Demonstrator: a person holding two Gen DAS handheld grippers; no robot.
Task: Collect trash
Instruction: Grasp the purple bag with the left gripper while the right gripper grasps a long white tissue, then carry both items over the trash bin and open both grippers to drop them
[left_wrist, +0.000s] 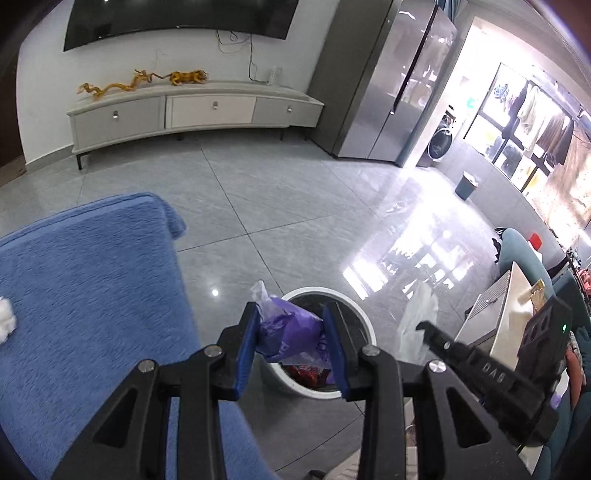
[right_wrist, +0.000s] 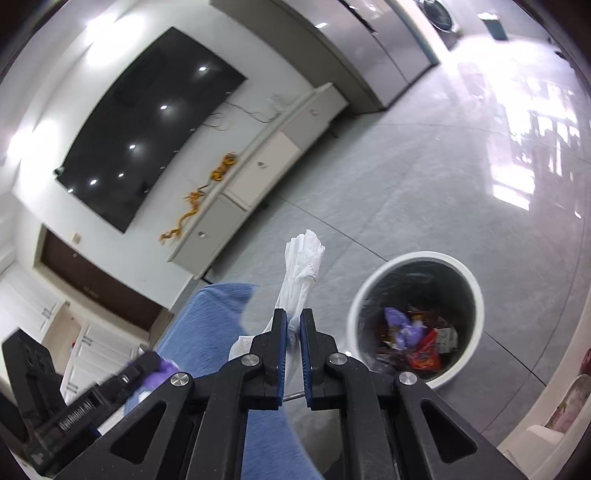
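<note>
Clamping purple bag (left_wrist: 291, 332) and white tissue (right_wrist: 301, 273) above trash bin (right_wrist: 476, 291).

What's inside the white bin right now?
In the white bin, which has a dark liner: a crumpled purple wrapper, a red-orange snack packet and other mixed wrappers. Whatever lies beneath that pile is covered.

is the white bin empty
No, the right wrist view shows the white bin already holding purple plastic and red wrappers.
</note>
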